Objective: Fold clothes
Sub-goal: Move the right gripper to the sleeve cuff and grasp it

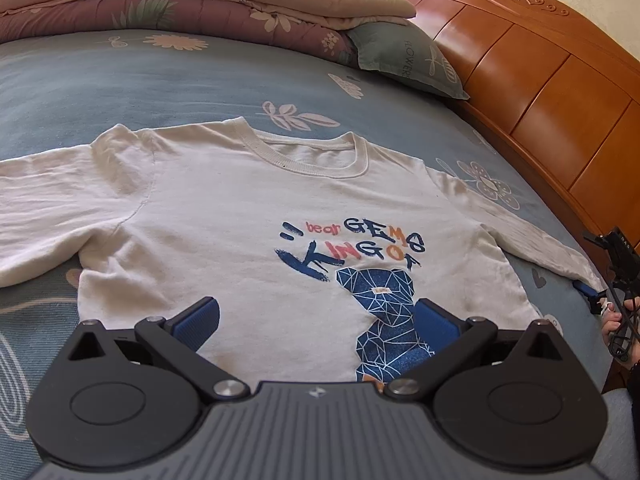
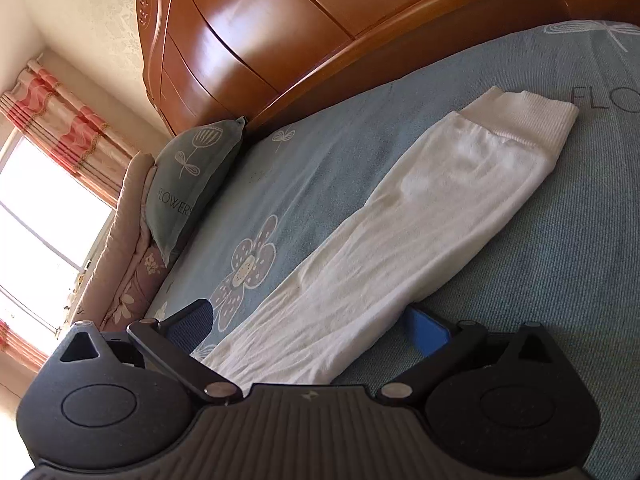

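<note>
Sweatshirt (image 1: pixel 224 216), soft white knit with a ribbed collar and blue faceted bear print, lies flat at frame centre on the blue flowered bed (image 1: pixel 140 76). Left hand-held gripper (image 1: pixel 316 316) gapes wide above its hem, holding nothing. Right hand-held gripper (image 2: pixel 312 328) is spread just as wide, empty, straddling the rib-cuffed sleeve (image 2: pixel 420 208).

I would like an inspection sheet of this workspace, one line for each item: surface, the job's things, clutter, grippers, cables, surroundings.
Surface: blue floral bedsheet, smooth, covering the bed.
Job's things: white long-sleeved shirt spread flat, print side up, both sleeves out; the sleeve near the right gripper lies straight, its ribbed cuff flat.
Clutter: grey-green pillow and folded quilt at the bed's far end, apart from the shirt.
Grippers: left gripper open over the shirt's hem; right gripper open, fingers on either side of the sleeve.
Cables: thin black cables by the hand at the right edge.
Surroundings: wooden headboard, curtains, bright window.
</note>
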A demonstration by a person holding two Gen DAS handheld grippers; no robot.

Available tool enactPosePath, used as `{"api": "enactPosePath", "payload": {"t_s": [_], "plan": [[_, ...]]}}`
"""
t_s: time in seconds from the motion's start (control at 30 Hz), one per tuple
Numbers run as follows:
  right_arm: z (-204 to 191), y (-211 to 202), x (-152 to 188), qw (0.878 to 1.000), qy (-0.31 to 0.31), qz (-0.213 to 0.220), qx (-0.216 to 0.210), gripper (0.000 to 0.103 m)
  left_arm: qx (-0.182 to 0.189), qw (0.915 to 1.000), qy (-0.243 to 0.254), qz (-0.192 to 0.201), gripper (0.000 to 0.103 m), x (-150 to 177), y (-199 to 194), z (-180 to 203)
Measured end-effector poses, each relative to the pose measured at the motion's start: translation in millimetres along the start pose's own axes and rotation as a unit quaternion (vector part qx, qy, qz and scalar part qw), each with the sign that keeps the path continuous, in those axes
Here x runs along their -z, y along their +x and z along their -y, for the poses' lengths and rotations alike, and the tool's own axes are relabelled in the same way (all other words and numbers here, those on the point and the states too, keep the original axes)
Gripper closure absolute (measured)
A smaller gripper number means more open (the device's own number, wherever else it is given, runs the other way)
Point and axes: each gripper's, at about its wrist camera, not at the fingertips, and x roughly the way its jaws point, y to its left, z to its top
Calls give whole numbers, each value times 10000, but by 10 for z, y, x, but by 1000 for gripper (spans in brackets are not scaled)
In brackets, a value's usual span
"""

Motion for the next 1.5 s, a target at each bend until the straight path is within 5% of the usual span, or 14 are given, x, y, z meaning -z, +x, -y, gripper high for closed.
{"api": "enactPosePath", "payload": {"t_s": [0.8, 1.5], "plan": [[227, 260, -335, 9962, -377, 766, -181, 0, -43, 9999, 9, -105, 1, 32, 80, -38], [-45, 349, -286, 9955, -746, 461, -360, 0, -39, 9999, 88, -94, 1, 42, 102, -33]]}}
